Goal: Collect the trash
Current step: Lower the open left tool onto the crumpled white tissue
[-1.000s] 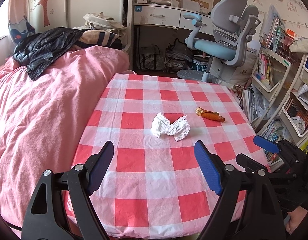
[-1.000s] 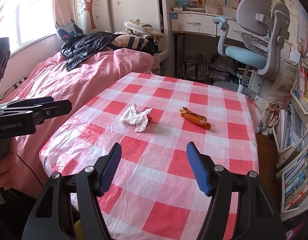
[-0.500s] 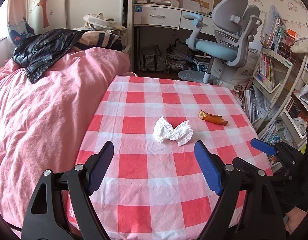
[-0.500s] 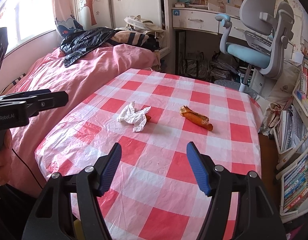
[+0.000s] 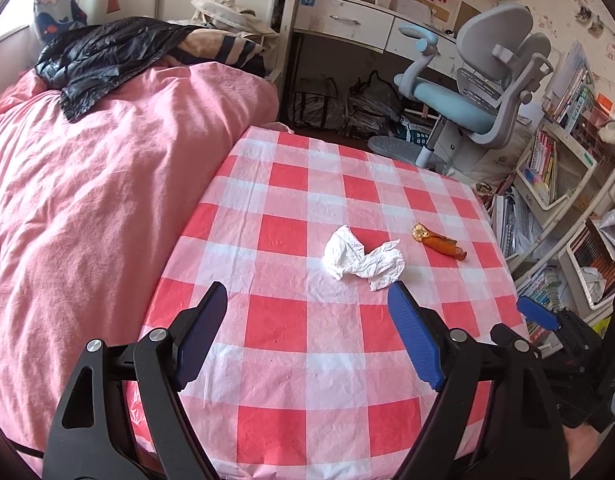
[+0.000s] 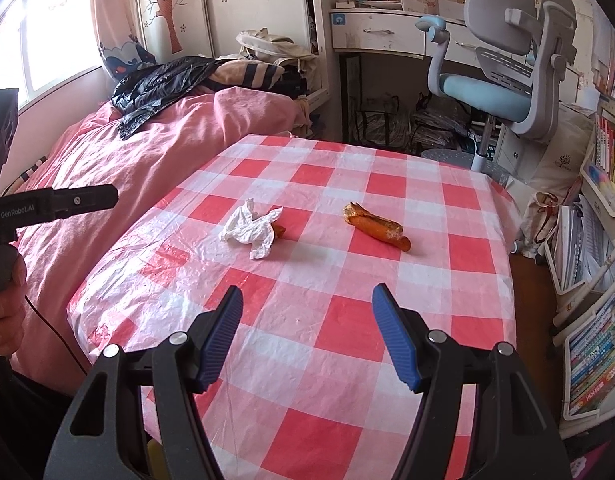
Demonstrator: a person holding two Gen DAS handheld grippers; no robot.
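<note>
A crumpled white tissue (image 5: 363, 258) lies near the middle of the red-and-white checked table (image 5: 307, 360); it also shows in the right wrist view (image 6: 251, 230). An orange wrapper (image 5: 439, 241) lies to its right, also in the right wrist view (image 6: 377, 227). My left gripper (image 5: 307, 340) is open and empty, above the table's near part, short of the tissue. My right gripper (image 6: 307, 332) is open and empty, above the near edge, short of both pieces. The right gripper's fingers (image 5: 537, 314) show at the right edge of the left wrist view.
A bed with a pink cover (image 5: 87, 200) runs along the table's left side, with a black jacket (image 5: 107, 52) on it. A grey-blue desk chair (image 5: 487, 100) and a desk (image 6: 387, 32) stand behind. Bookshelves (image 6: 595, 260) line the right side.
Both grippers have drawn slightly back and up from the table, so the tissue and wrapper sit a little further away. Both jaws stay open. The trash has not moved.
</note>
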